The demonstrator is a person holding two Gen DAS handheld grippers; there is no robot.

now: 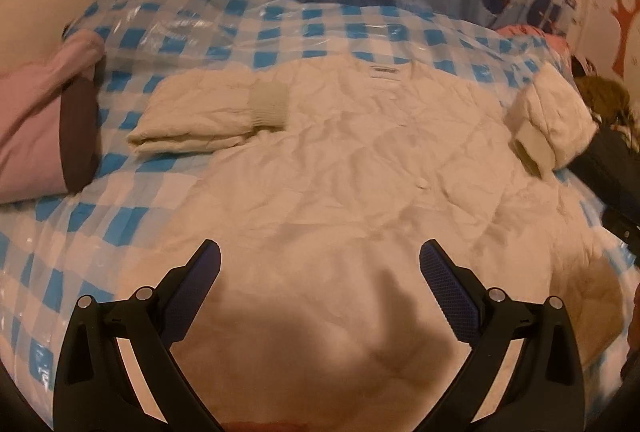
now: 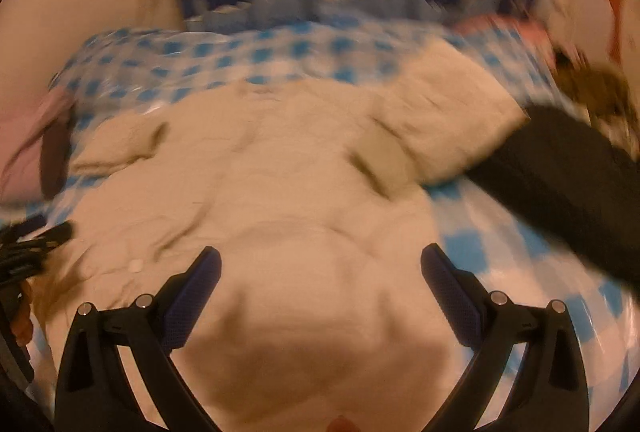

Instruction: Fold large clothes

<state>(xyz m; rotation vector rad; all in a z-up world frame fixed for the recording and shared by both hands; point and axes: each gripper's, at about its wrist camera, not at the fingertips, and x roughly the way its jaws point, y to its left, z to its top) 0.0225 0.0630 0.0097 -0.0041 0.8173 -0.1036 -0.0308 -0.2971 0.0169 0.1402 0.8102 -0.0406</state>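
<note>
**Both grippers empty over jacket hem, sleeves already in**

The cream quilted jacket [image 1: 360, 152] lies flat on the bed [image 1: 240, 20], filling centre frame in both views. Collar and label sit toward the top of frame, hem at the bottom under the cameras, so the long axis runs straight away from both grippers.

Left hand-held gripper [image 1: 320, 252]: released, jaws wide, nothing between them, over the lower body of the jacket. Right hand-held gripper [image 2: 320, 258]: also released and empty, over the hem area.

The left sleeve [image 1: 208, 120] is folded inward at mid-left of frame, its cuff lying on the chest. The right sleeve [image 1: 548, 124] is bunched at the right edge and looks less tidy. Likely next move is a hem-to-collar fold; both grippers look about equally near the hem.

Hard to read: the right wrist view is heavily motion-blurred. The hem edge itself is cut off at frame bottom and shadowed. A dark garment [image 2: 568, 184] at right is partly out of frame.
</note>
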